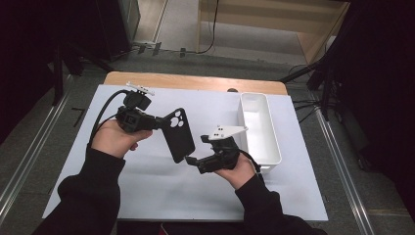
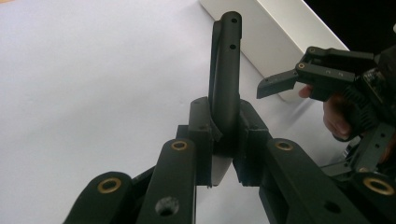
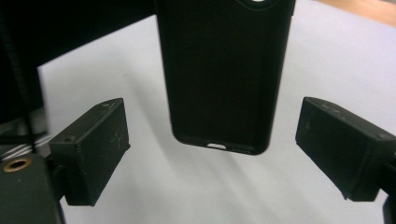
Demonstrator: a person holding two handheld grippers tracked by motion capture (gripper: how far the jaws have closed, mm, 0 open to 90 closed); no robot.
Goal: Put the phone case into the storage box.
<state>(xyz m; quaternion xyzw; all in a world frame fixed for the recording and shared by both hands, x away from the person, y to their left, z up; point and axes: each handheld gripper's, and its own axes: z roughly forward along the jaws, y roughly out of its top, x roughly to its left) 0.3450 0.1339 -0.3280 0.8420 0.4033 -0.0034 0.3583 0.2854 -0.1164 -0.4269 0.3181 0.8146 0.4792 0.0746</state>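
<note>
Two grippers over a white sheet (image 1: 161,196) covering the table (image 1: 195,81), wooden far edge showing beyond the sheet. Toward the left edge: left hand (image 1: 115,139) in a black sleeve (image 1: 93,188), wrapped around the left gripper (image 1: 157,122), cable (image 1: 100,115) looping off its back toward the far left corner. Jaws clenched on a black phone case (image 1: 177,134), gripped at the end with the camera cutouts, the case lifted clear of the sheet and slanting toward the near edge. Seen along the left gripper (image 2: 223,135): phone case (image 2: 226,70) edge-on, upright, pinched between both pads.

Near the middle of the sheet: free lower end of the case hanging just ahead of the right gripper (image 1: 188,160). Jaws released, spread wide, not touching the case. From the right gripper (image 3: 215,154): bottom end of the phone case (image 3: 222,74) with its port slot, sitting between the two black pads (image 3: 93,149), a clear gap on each side.

Further right: right hand (image 1: 237,171) holding that gripper, grey three-cornered plate (image 1: 226,131) on top. Just beside it, along the right edge of the sheet: white rectangular bin (image 1: 271,156), long side running near to far, inside looking bare.
</note>
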